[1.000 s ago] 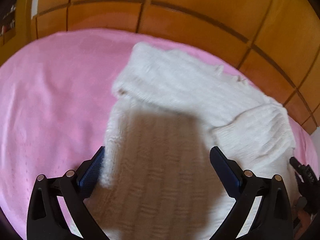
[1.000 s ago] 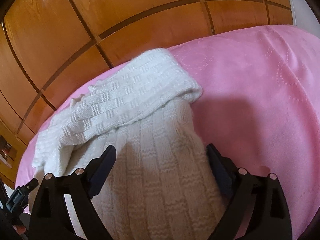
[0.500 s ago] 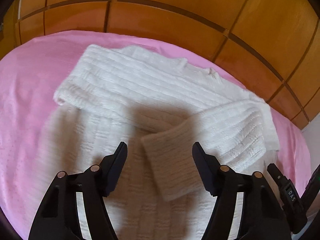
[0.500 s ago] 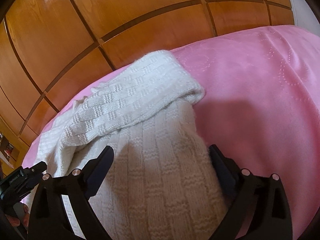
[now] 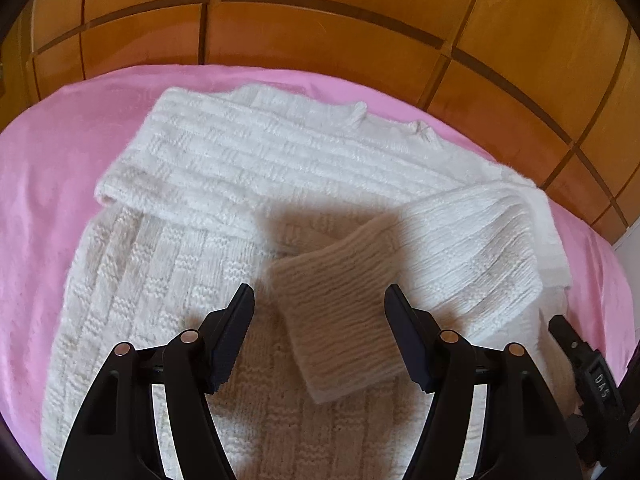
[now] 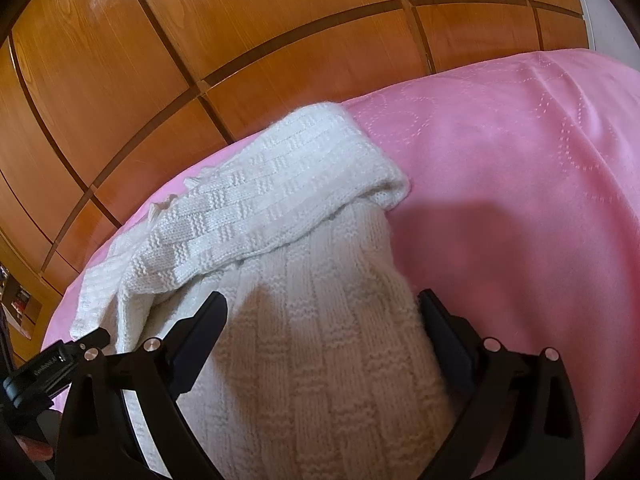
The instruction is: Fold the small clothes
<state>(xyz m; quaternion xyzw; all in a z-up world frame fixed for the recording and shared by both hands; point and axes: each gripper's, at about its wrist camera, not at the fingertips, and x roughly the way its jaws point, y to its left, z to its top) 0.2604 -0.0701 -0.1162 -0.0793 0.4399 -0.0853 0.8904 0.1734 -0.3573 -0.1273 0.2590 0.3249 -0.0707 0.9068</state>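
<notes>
A white knitted sweater point(image 5: 280, 168) lies flat on a pink bedspread point(image 5: 60, 140), both sleeves folded in across its chest. The right sleeve's ribbed cuff point(image 5: 340, 312) rests on the body, and my left gripper point(image 5: 318, 289) hovers over it with jaws partly apart. The cuff lies between the fingers, with a gap at the left pad. In the right wrist view the sweater point(image 6: 280, 200) runs under my right gripper point(image 6: 323, 295). It stands wide open astride the lower body at the sweater's right edge.
A wooden panelled wall point(image 5: 320, 32) rises right behind the bed. Pink bedspread point(image 6: 500, 160) stretches to the right of the sweater. The right tool's black body point(image 5: 592, 376) shows at the left view's lower right; the left tool point(image 6: 48, 364) shows at the right view's lower left.
My left gripper has moved from the sweater's left side to over the folded sleeve cuff, and its jaws have narrowed. The right gripper has stayed put.
</notes>
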